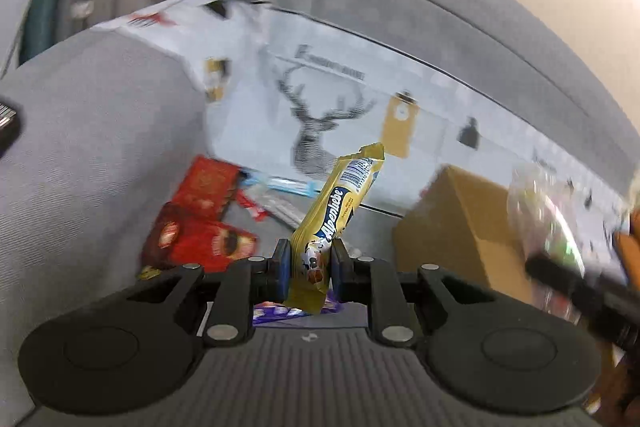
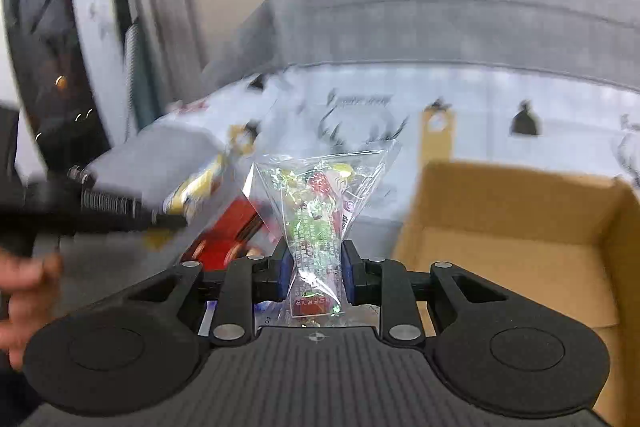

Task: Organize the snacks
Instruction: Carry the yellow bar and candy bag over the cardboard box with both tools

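Left wrist: red packets [image 1: 200, 227] left, cardboard box [image 1: 460, 223] right

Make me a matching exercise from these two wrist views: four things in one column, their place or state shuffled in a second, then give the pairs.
Things:
1. yellow Alpenliebe candy packet
2. clear plastic bag of colourful sweets
3. open brown cardboard box
4. red snack boxes

Places or states:
A. lying on the grey sofa seat
B. clamped in the left gripper
C. standing open at the right, nothing visible inside
D. clamped in the right gripper

Pairs: 1-B, 2-D, 3-C, 4-A
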